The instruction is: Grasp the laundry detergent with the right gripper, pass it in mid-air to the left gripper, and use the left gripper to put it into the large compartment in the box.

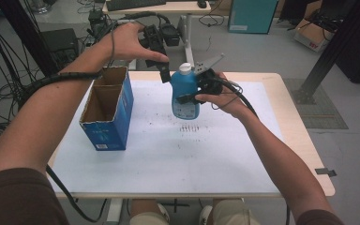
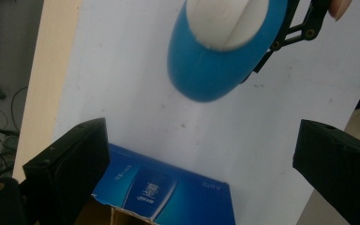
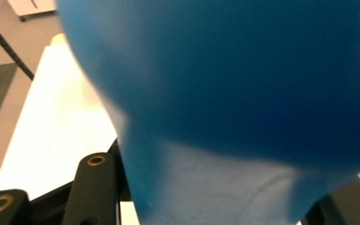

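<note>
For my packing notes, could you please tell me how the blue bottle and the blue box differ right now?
The bottle is rounded with a white cap, while the box is square-edged cardboard with an open top. The bottle is held in the air by the right tongs; the box stands on the table. The bottle is the smaller. Both are blue.

Print on the blue box (image 2: 168, 197) and bottle label (image 1: 185, 110) is too blurred to read.

Blue bottle (image 3: 243, 93) blurred, cropped by edges, label unreadable
</note>
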{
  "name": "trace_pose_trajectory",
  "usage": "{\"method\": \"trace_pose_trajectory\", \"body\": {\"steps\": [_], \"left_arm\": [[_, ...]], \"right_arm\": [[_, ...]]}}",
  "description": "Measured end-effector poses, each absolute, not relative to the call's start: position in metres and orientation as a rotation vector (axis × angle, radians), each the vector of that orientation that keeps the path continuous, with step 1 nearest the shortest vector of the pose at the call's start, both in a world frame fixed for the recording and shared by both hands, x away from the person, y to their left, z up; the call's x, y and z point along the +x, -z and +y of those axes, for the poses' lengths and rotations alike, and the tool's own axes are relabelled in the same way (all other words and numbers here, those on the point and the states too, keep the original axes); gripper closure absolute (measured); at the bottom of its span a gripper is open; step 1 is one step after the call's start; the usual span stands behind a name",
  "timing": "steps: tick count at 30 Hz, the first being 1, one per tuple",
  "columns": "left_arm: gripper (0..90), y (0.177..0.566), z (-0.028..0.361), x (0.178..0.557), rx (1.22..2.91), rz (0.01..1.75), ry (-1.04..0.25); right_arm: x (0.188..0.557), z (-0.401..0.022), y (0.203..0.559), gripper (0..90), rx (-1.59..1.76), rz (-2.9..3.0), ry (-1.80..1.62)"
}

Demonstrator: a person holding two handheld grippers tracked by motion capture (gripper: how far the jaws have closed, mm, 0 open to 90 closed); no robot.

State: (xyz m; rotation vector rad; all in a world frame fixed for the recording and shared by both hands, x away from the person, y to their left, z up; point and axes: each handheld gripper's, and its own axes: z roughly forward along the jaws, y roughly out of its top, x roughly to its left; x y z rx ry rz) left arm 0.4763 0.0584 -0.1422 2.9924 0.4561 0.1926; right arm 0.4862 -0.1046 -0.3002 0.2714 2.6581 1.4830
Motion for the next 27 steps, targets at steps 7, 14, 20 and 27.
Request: {"method": "trace_pose_trajectory", "body": {"steps": [7, 14, 20, 27], "left_arm": [[4.7, 0.145, 0.057, 0.472, 3.060, 0.374, -0.162], [4.6, 0.152, 0.055, 0.467, 3.080, 0.345, -0.130], [4.5, 0.157, 0.051, 0.466, 3.067, 0.322, -0.129], [4.7, 0.160, 0.048, 0.466, 3.095, 0.286, -0.093]], "right_arm": [[0.483, -0.080, 0.306, 44.5, 0.189, 2.698, -1.498], [0.478, -0.065, 0.305, 44.5, 0.131, 2.710, -1.517], [0.476, -0.062, 0.301, 44.5, 0.114, 2.704, -1.517], [0.472, -0.061, 0.296, 44.4, 0.060, 2.696, -1.542]]}}
